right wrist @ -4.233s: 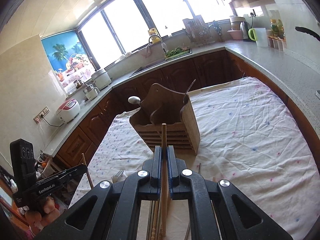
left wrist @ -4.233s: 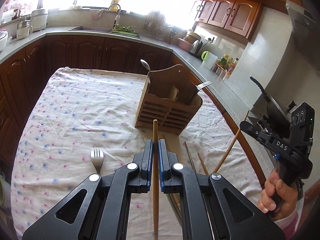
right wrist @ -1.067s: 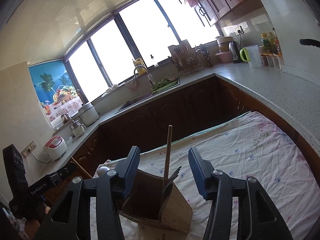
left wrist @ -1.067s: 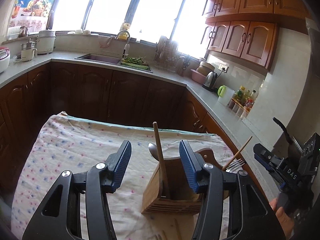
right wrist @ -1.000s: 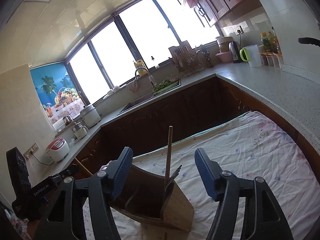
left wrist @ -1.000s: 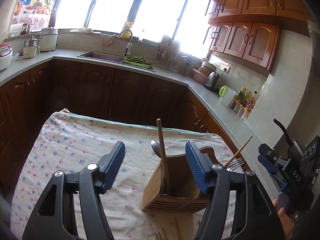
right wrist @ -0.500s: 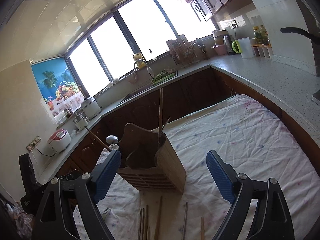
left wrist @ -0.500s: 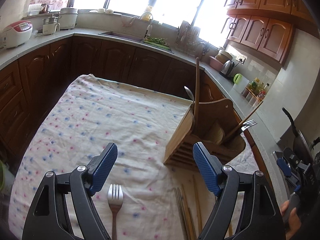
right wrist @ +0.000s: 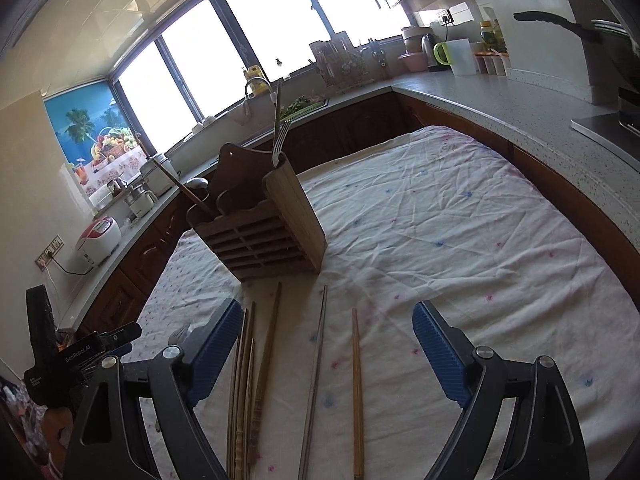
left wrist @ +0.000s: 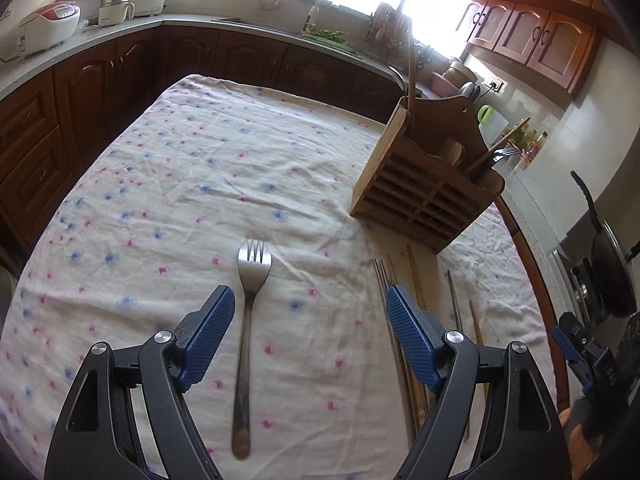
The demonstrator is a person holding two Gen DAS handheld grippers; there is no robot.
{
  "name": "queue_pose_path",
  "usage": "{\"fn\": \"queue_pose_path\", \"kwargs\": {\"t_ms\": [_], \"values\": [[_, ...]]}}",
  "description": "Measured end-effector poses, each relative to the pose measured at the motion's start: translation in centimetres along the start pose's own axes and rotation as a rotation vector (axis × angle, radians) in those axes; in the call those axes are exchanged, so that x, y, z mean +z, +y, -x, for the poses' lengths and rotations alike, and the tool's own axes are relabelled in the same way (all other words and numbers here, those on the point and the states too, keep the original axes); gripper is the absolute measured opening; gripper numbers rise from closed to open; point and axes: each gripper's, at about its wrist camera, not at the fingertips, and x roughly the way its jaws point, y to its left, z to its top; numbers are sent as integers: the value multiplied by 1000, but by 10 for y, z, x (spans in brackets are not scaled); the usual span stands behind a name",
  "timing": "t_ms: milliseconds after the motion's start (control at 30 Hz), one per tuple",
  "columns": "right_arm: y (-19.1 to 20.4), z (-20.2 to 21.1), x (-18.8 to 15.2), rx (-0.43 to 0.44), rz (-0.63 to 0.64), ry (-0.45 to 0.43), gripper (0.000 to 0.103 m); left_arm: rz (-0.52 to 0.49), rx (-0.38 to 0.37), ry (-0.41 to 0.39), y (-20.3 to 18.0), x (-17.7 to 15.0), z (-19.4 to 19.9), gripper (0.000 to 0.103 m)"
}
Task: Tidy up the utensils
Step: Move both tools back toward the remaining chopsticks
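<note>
The table, covered by a floral cloth, carries a wooden utensil holder toward its far right edge, already holding chopsticks, a fork and a spoon. Loose chopsticks lie at the near edge, a fork left of them. Left gripper and right gripper hover with jaws wide apart, holding nothing

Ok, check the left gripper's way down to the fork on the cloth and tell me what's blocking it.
Nothing visible blocks it. The left gripper is open and empty above the cloth, with the fork lying bare between its fingers. The chopsticks lie off to the side, apart from the fork.
</note>
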Motion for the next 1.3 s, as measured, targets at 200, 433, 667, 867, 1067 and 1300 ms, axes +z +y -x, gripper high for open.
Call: {"fn": "queue_pose_path", "kwargs": {"t_ms": [200, 433, 667, 867, 1067, 1300], "values": [[3, -4, -21, 1, 22, 47, 89, -14, 4, 47, -8, -17, -8, 80], [9, -11, -22, 10, 41, 69, 88, -52, 4, 71, -22, -18, -14, 80], [8, -19, -16, 3, 46, 87, 78, -92, 25, 112, -33, -13, -32, 80], [2, -30, -10, 4, 30, 113, 59, -139, 34, 164, -48, -5, -56, 71], [-2, -48, -6, 8, 20, 151, 47, -153, 26, 216, -59, 6, -88, 63], [1, -79, 2, 22, 21, 198, 38, -191, 28, 243, -73, 16, -111, 43]]}}
